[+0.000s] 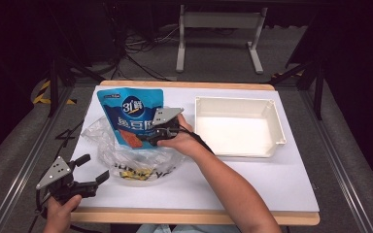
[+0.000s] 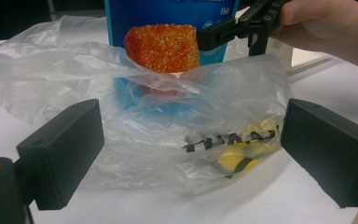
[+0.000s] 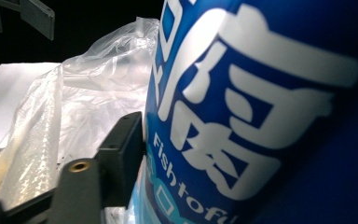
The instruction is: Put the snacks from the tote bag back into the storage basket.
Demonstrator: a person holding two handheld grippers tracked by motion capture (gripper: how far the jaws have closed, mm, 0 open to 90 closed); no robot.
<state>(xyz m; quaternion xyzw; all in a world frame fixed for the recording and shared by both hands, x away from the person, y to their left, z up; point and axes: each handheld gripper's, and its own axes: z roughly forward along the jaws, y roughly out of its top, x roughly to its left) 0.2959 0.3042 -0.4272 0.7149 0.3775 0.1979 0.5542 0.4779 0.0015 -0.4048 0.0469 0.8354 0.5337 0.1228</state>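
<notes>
- Jaws, right gripper point(image 1: 143, 138): we record them closed on the edge of the blue snack pouch point(image 1: 133, 114), one black pad pressed flat against its printed face in the right gripper view. No earlier state is entered.
- Jaws, left gripper point(image 1: 94, 170): wide apart and holding nothing, at the near left corner of the bench point(image 1: 272, 184). In the left gripper view they frame the plastic bag point(image 2: 168, 140) without touching it.
- Blue snack pouch: stands upright, its lower part sunk in the mouth of the plastic bag at the bench's left middle, well apart from the tray point(image 1: 238, 126). Glossy film, flat rectangular shape, white lettering, and a picture of an orange crumbed cube.
- Plastic bag: thin clear film, crumpled and slack, lying on the bench with a yellow-and-black item point(image 2: 242, 149) inside.
- Tray: white rigid plastic, rectangular with raised walls, at the right of the bench.
- Risk, as we judge it: the slick pouch may slide or swing out of an edge grip, since only a narrow strip sits between the pads.
- Risk: nothing pins the bag, so the film may cling and rise with the pouch, or drag its contents across the bench.
- Risk: the left gripper could snag the loose film on closing in.
</notes>
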